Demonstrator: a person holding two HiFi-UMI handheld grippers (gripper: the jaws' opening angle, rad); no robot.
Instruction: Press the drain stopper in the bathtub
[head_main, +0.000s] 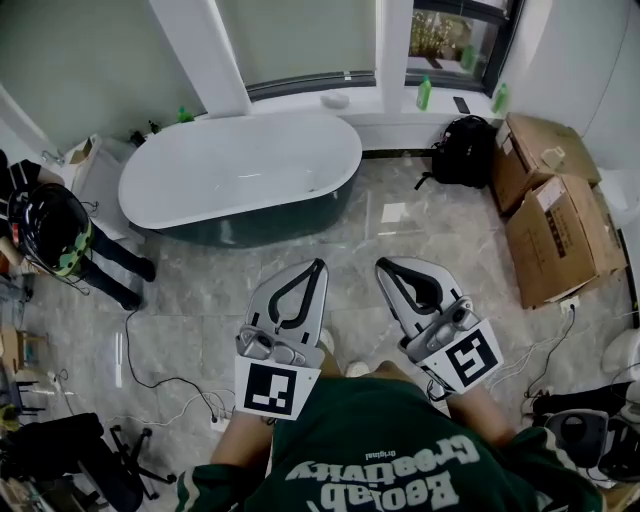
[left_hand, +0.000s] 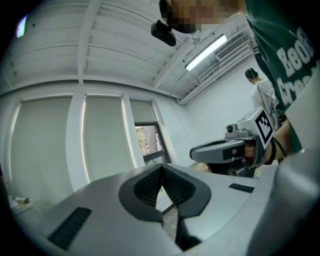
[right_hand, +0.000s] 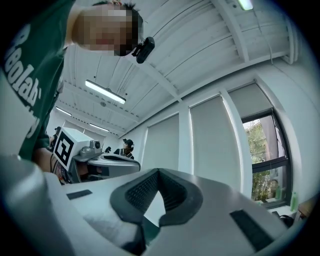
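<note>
A white oval bathtub (head_main: 240, 165) with a dark outer wall stands under the window at the far side of the room; its drain stopper cannot be made out. My left gripper (head_main: 318, 264) and right gripper (head_main: 381, 264) are held side by side in front of the person's chest, well short of the tub, tips pointing toward it. Both are shut with nothing between the jaws. In the left gripper view the left gripper (left_hand: 161, 166) tilts up at wall and ceiling, with the right gripper (left_hand: 192, 155) beside it. The right gripper (right_hand: 158, 171) also looks upward.
Cardboard boxes (head_main: 552, 218) and a black backpack (head_main: 462, 150) sit at the right by the wall. Cables (head_main: 150, 375) trail over the marble floor at left. A person with a helmet (head_main: 52, 230) stands at the left edge. Green bottles (head_main: 424, 94) stand on the window sill.
</note>
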